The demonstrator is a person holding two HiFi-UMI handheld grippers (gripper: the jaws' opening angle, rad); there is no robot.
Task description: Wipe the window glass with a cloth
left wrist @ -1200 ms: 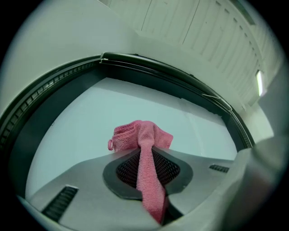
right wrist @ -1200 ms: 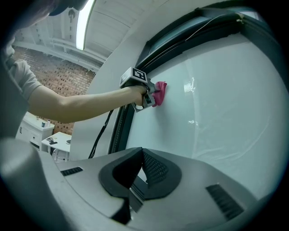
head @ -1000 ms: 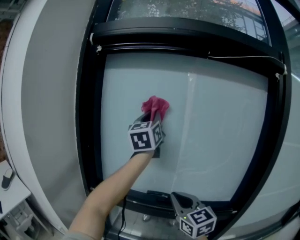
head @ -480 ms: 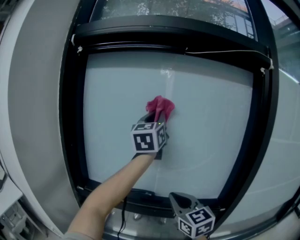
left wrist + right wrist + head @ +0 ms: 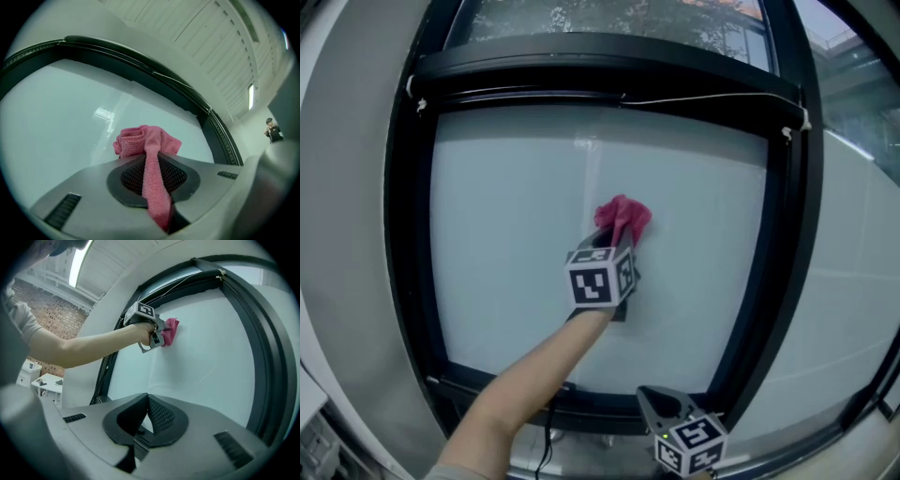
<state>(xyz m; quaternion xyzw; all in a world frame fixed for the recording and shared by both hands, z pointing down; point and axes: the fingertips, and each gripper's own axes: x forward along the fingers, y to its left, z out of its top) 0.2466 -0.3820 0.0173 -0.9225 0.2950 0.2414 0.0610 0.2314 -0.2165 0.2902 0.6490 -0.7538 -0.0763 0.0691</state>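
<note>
A crumpled pink cloth (image 5: 622,217) is pressed against the frosted window glass (image 5: 506,234), near the pane's middle. My left gripper (image 5: 609,239) is shut on it at the end of an outstretched bare arm. In the left gripper view a strip of the cloth (image 5: 145,140) runs down between the closed jaws of the left gripper (image 5: 151,161), with the bunched end touching the glass. My right gripper (image 5: 652,398) hangs low by the bottom frame, shut with nothing in it. The right gripper view shows the right gripper (image 5: 146,401) closed, with the cloth (image 5: 170,330) up on the pane.
A thick black window frame (image 5: 411,234) surrounds the pane, with a thin white cord (image 5: 703,97) along the top bar. Grey wall (image 5: 347,187) lies left of it. A cable (image 5: 548,441) hangs below the sill. A person (image 5: 273,130) stands far off.
My left gripper has slid the cloth to the right across the glass, away from the left frame. The right gripper has stayed low by the bottom frame.
</note>
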